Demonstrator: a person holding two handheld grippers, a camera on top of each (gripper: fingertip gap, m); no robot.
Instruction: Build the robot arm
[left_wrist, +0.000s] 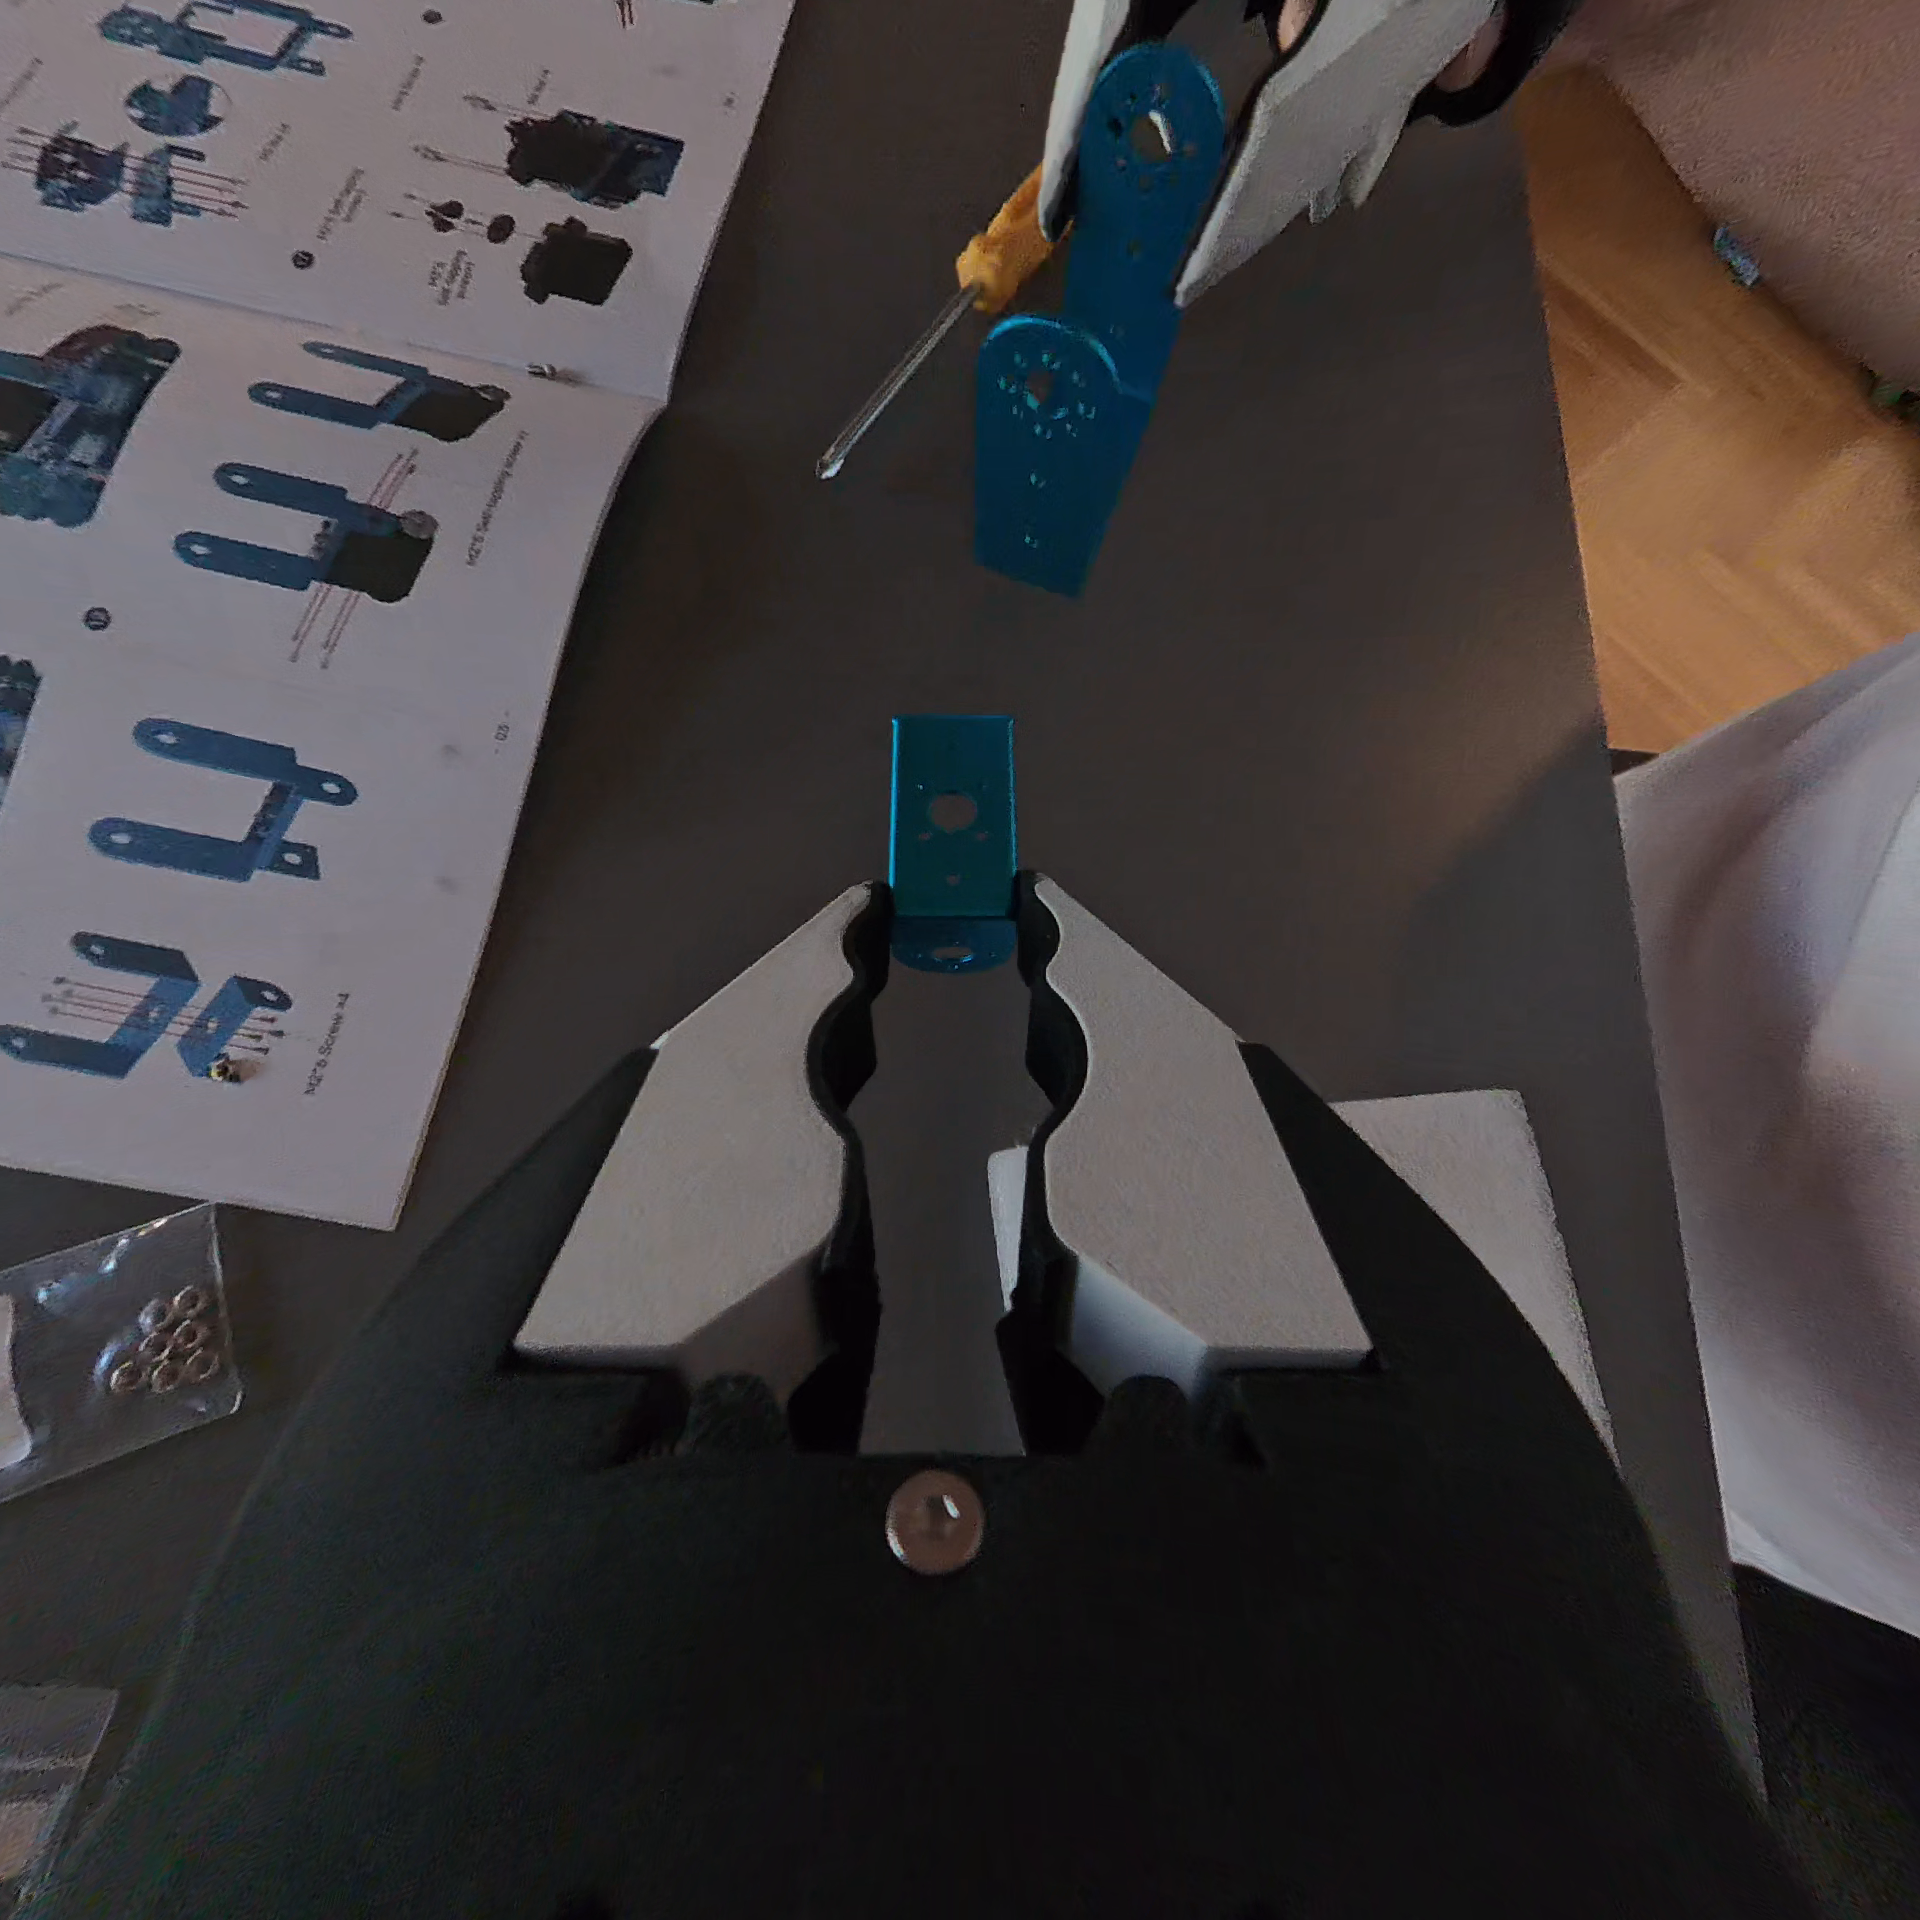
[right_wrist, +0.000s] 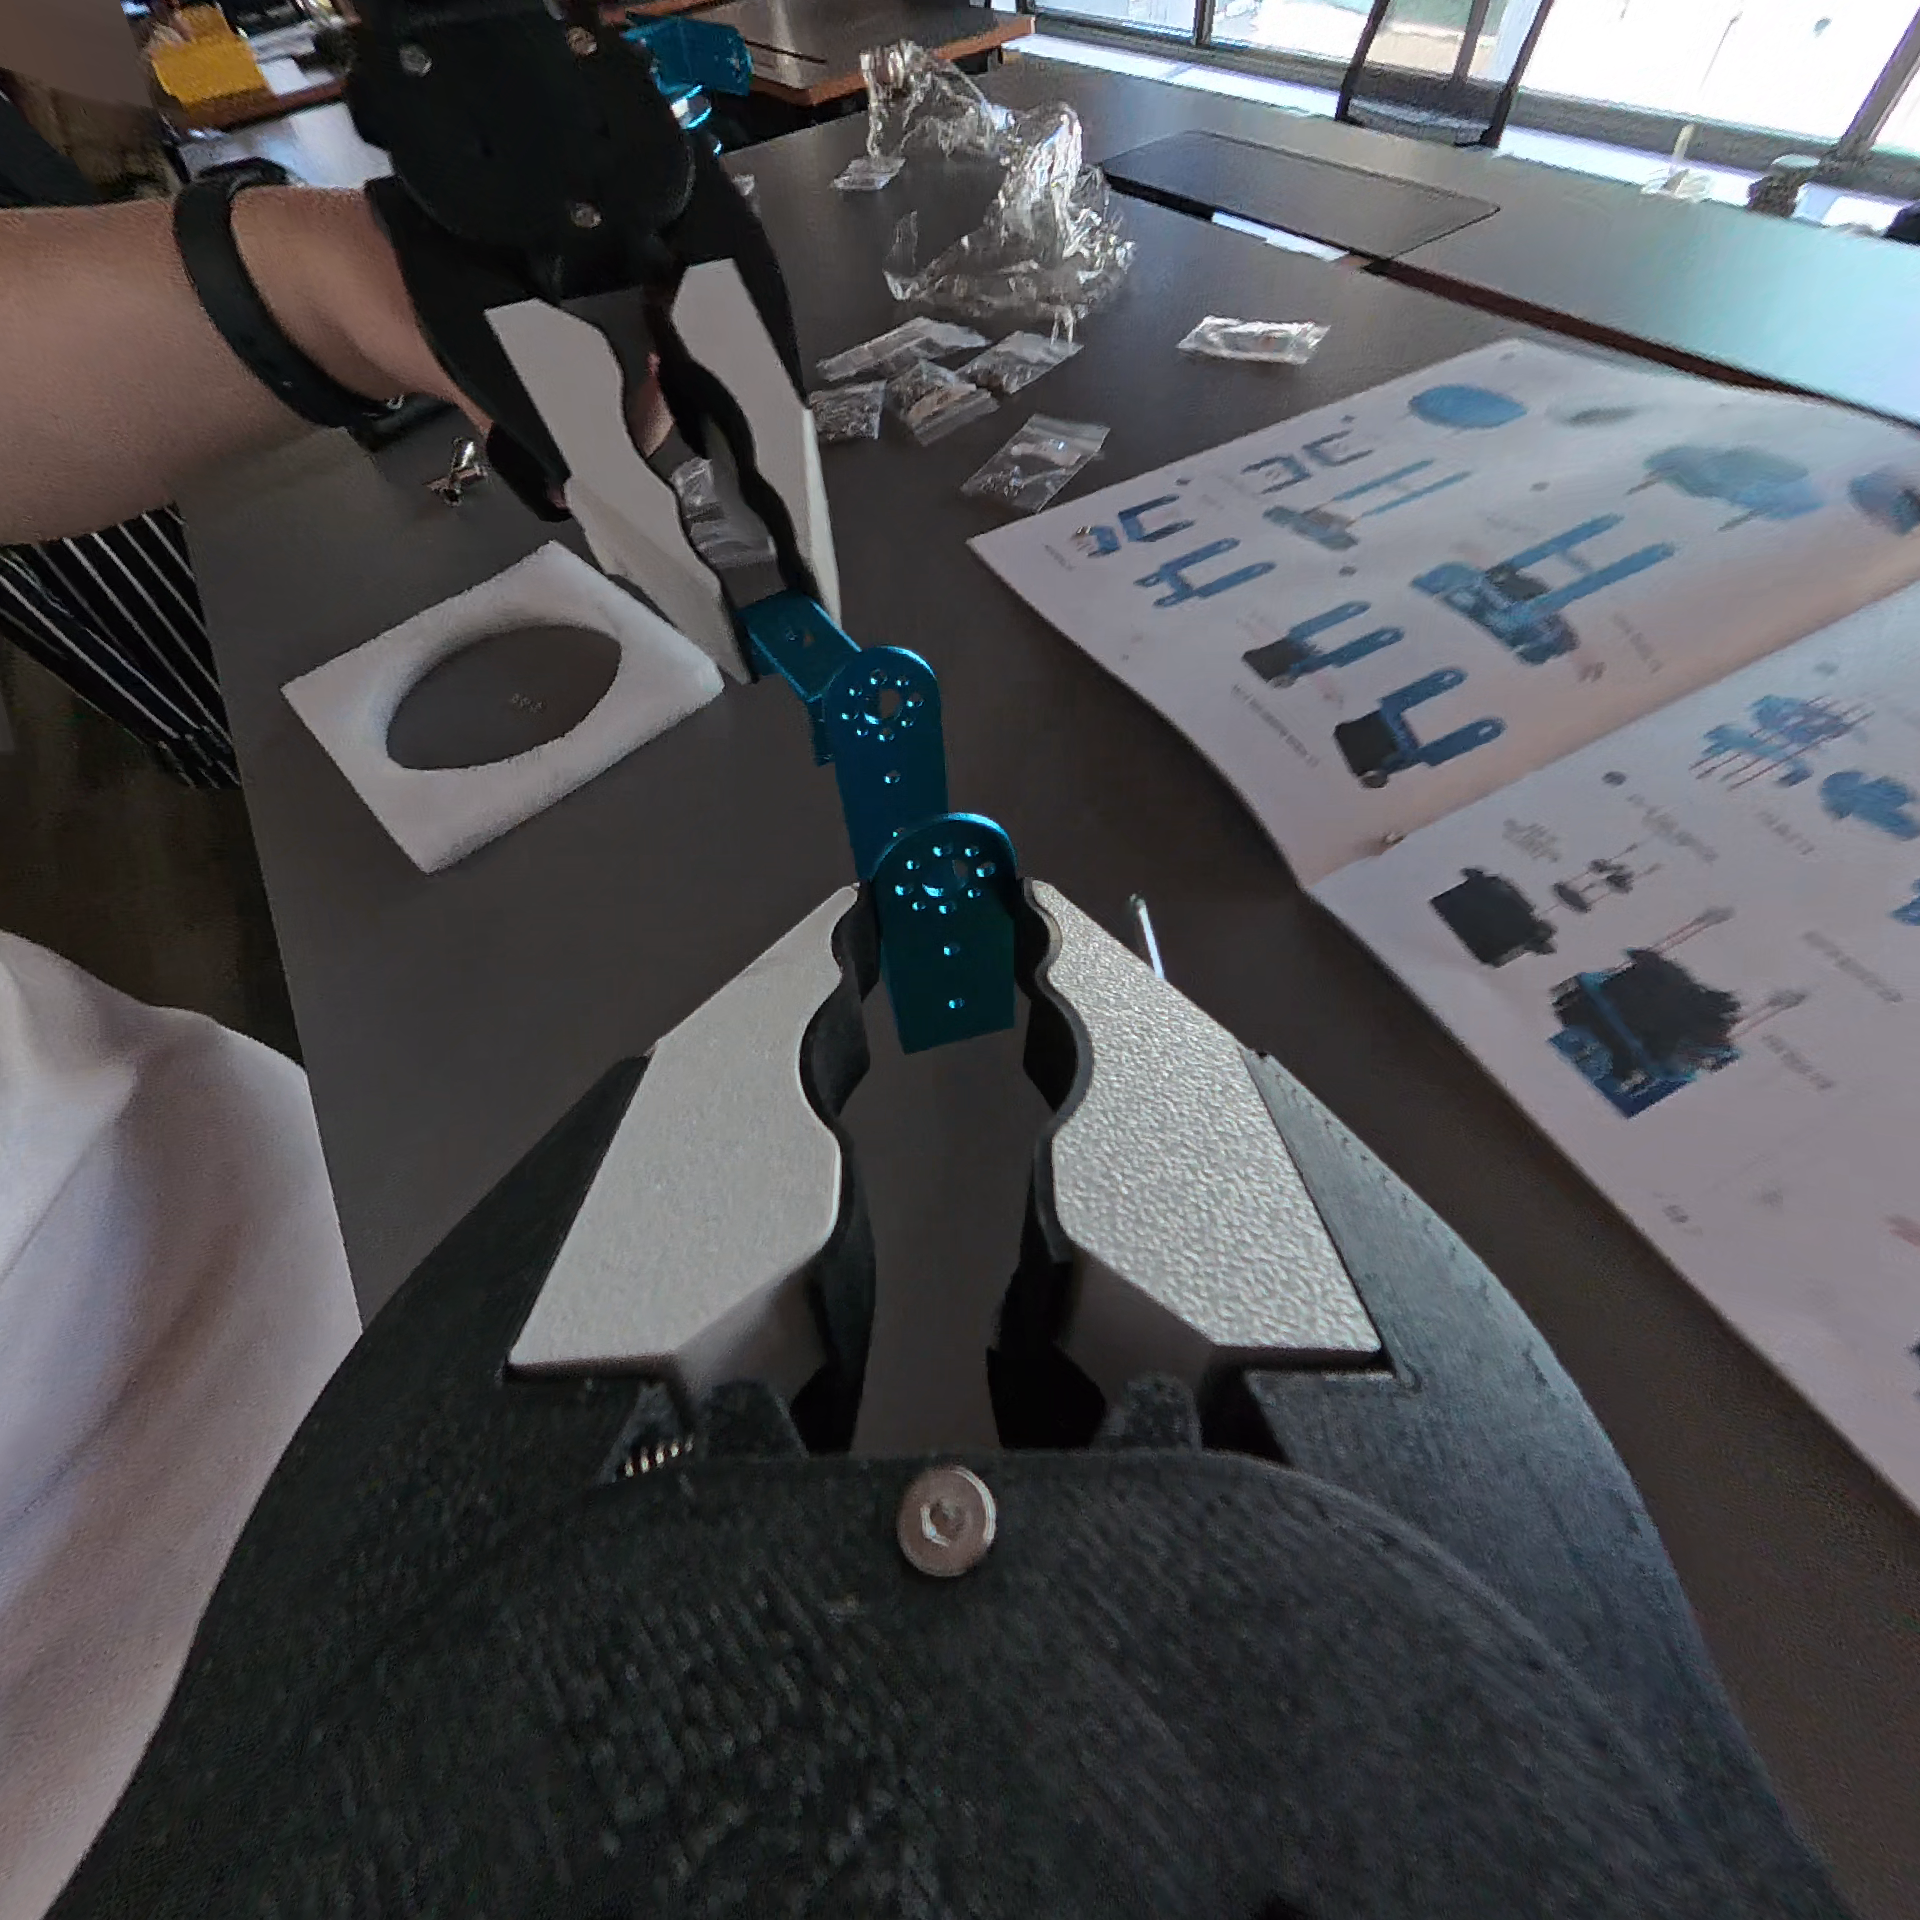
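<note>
- Left wrist view: the left gripper (left_wrist: 951, 899) is clamped on a small blue bracket (left_wrist: 951, 821) above the dark grey table (left_wrist: 727, 644). An open instruction booklet (left_wrist: 312, 623) lies to its left, with a bag of nuts (left_wrist: 156, 1345) near the corner. Wood floor (left_wrist: 1704, 436) shows off the table's right edge.
- Right wrist view: the right gripper (right_wrist: 940, 904) pinches a blue U-bracket (right_wrist: 935, 935). A white foam square (right_wrist: 499, 696), crumpled plastic wrap (right_wrist: 997, 208) and little parts bags (right_wrist: 914, 384) sit on the table, windows (right_wrist: 1621, 42) behind.
</note>
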